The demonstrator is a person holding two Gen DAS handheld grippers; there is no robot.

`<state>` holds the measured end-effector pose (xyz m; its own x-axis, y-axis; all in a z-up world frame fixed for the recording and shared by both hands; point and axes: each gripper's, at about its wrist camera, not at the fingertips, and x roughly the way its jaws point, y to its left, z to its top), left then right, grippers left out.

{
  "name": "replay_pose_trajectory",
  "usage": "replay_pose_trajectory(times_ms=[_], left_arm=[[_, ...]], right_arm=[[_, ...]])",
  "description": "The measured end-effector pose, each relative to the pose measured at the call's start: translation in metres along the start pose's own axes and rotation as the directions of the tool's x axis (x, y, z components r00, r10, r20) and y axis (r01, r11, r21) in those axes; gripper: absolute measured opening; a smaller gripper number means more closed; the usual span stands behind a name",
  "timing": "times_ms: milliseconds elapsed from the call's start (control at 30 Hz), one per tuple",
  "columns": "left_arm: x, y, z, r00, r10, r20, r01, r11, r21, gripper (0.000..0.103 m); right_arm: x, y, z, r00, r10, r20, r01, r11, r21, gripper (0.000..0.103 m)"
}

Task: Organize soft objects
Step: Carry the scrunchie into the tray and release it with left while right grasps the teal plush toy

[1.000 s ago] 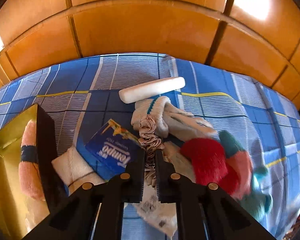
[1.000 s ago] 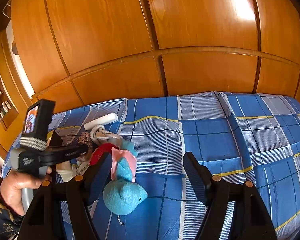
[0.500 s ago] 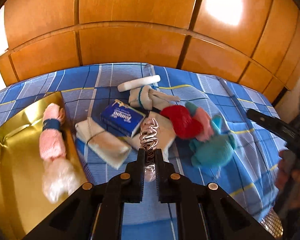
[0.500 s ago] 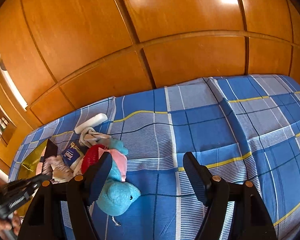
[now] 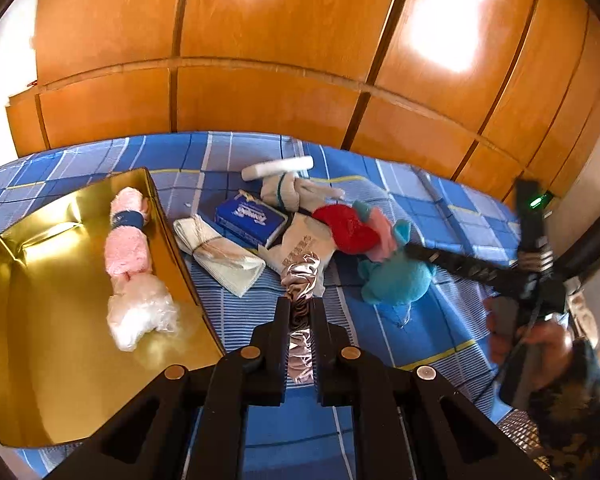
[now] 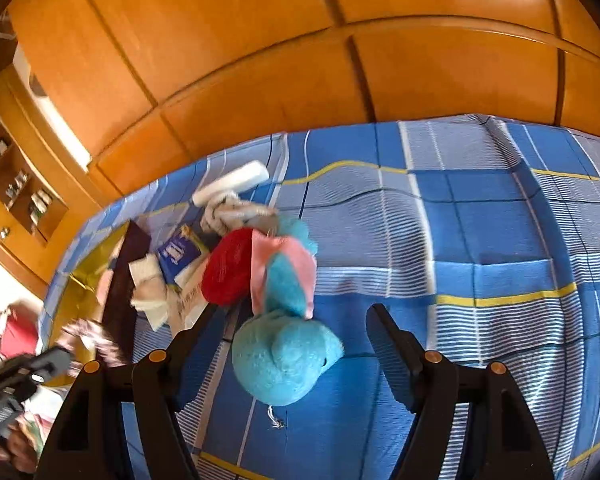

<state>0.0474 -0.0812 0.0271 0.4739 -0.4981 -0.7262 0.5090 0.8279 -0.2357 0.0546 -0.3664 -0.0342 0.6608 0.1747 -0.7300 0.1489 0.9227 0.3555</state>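
Your left tongs (image 5: 300, 312) clench the silvery scrunchie (image 5: 300, 280) just right of the gold box (image 5: 180, 248); only that view shows the box's one pink plush roll (image 5: 126, 248). Your right tongs (image 6: 292, 320) stand released around the blue plush toy (image 6: 286, 356), right of the box on the bed. The single blue tissue pack (image 5: 250, 216) reads "Tempo".

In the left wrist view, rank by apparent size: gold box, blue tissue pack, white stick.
1. gold box, nearest the camera, which inflates it
2. blue tissue pack
3. white stick, farthest away
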Motion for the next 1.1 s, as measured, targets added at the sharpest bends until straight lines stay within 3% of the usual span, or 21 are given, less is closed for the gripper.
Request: replay_pose_trajectory(times_ms=[200,233,267,333,533,633,867,1100], left_arm=[[-0.028,0.021,0.006,0.998,0.008,0.058,-0.005,0.998,-0.056,0.009],[-0.031,0.027,0.007,0.998,0.015,0.063,-0.011,0.997,-0.070,0.009],[-0.035,0.036,0.009,0.997,0.029,0.070,-0.022,0.995,-0.093,0.009],[-0.043,0.058,0.014,0.995,0.067,0.079,-0.055,0.989,-0.141,0.009],[-0.038,0.134,0.025,0.976,0.212,0.046,-0.193,0.946,-0.261,0.009],[-0.023,0.166,0.032,0.969,0.249,0.004,-0.236,0.922,-0.309,0.009],[0.017,0.194,0.046,0.957,0.284,-0.054,-0.285,0.900,-0.331,0.009],[0.056,0.207,0.066,0.947,0.304,-0.101,-0.321,0.897,-0.306,0.010]], right_arm=[[0.024,0.009,-0.005,0.997,-0.055,-0.051,0.052,0.997,-0.065,0.072],[0.024,0.009,-0.006,0.997,-0.056,-0.052,0.052,0.996,-0.071,0.057],[0.024,0.011,-0.006,0.998,-0.041,-0.052,0.037,0.996,-0.084,0.049],[0.021,0.015,-0.007,0.998,-0.049,-0.049,0.044,0.994,-0.101,0.042],[0.020,0.021,-0.010,0.995,-0.072,-0.066,0.062,0.988,-0.141,0.041],[0.019,0.019,-0.010,0.995,-0.068,-0.067,0.058,0.989,-0.137,0.041],[0.021,0.023,-0.012,0.995,-0.082,-0.060,0.071,0.985,-0.159,0.041],[0.022,0.024,-0.012,0.995,-0.087,-0.055,0.076,0.982,-0.171,0.041]])
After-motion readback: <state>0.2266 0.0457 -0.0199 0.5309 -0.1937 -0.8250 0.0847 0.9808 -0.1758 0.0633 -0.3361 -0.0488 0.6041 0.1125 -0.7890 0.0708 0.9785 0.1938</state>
